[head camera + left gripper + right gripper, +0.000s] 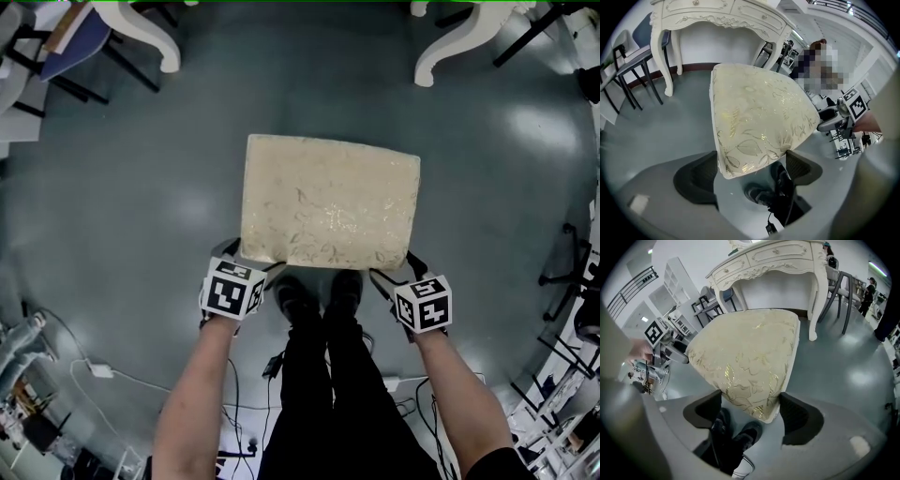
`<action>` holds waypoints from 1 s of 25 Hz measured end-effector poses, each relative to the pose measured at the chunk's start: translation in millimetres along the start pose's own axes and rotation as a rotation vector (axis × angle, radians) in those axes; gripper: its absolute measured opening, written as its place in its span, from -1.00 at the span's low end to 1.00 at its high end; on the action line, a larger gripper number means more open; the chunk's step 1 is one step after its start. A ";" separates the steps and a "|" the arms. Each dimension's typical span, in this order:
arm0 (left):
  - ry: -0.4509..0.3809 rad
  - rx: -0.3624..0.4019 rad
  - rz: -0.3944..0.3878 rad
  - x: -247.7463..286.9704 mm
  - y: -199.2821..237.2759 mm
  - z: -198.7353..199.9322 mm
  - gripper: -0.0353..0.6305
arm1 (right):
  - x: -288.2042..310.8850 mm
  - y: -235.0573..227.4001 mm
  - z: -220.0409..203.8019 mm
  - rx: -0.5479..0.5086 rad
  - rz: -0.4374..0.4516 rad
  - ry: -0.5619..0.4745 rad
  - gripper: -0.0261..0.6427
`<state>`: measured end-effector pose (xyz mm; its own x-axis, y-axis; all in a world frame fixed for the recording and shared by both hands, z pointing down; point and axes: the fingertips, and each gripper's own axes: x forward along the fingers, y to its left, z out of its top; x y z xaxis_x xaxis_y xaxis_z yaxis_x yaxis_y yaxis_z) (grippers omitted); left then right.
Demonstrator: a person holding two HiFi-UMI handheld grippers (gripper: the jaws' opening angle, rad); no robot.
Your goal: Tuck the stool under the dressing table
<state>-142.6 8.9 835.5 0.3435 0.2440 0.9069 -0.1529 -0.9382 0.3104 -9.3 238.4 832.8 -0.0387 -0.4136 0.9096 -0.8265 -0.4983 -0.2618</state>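
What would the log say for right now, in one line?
stool: on floor, not yet under dressing table | left gripper: open around near corner | right gripper: around other near corner, grip unclear

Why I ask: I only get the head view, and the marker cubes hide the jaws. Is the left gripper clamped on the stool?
Observer: No. Its own view shows the left gripper wide open, with the stool's near corner between the jaws and no sign of squeezing.
Operator: And the right?
Observer: Same. The right gripper is wide open, with the other near corner between its jaws.
Operator: What faces the stool ahead?
Observer: The table, with its drawers toward the stool.
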 end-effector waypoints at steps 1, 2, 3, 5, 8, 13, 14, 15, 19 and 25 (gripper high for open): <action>-0.004 0.003 0.004 0.0 0.4 0.1 0.54 | 0.4 0.0 0.3 -0.002 -0.003 0.003 0.25; -0.012 0.004 0.008 0.3 0.5 0.6 0.54 | 0.7 -0.3 0.5 -0.002 -0.007 0.005 0.24; -0.024 0.002 0.011 0.7 1.0 2.0 0.54 | 0.9 -1.1 1.8 -0.001 -0.011 0.005 0.24; -0.053 -0.010 0.017 0.9 6.7 8.1 0.53 | 3.5 -2.0 10.1 0.001 -0.015 0.004 0.23; -0.079 -0.032 0.029 -1.4 27.0 21.1 0.50 | 13.3 1.3 35.0 -0.009 -0.012 0.000 0.23; -0.093 -0.039 0.038 -6.6 54.1 36.4 0.49 | 26.9 7.6 66.9 -0.030 -0.015 0.009 0.22; -0.094 -0.038 0.041 -7.3 58.2 39.3 0.49 | 29.2 8.5 71.1 -0.026 -0.016 0.012 0.22; -0.093 -0.035 0.043 -8.0 61.7 42.2 0.49 | 30.9 9.7 74.4 -0.020 -0.019 0.013 0.22; -0.083 -0.012 0.051 -11.2 73.2 54.8 0.47 | 33.4 14.3 83.4 0.010 -0.032 -0.021 0.22; -0.050 0.002 0.051 -11.5 80.6 58.0 0.48 | 38.0 17.4 87.7 0.026 -0.046 -0.026 0.22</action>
<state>-105.2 -83.8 833.5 0.3812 0.1835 0.9061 -0.1693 -0.9497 0.2635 24.1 147.2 834.5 0.0135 -0.4091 0.9124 -0.8125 -0.5363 -0.2285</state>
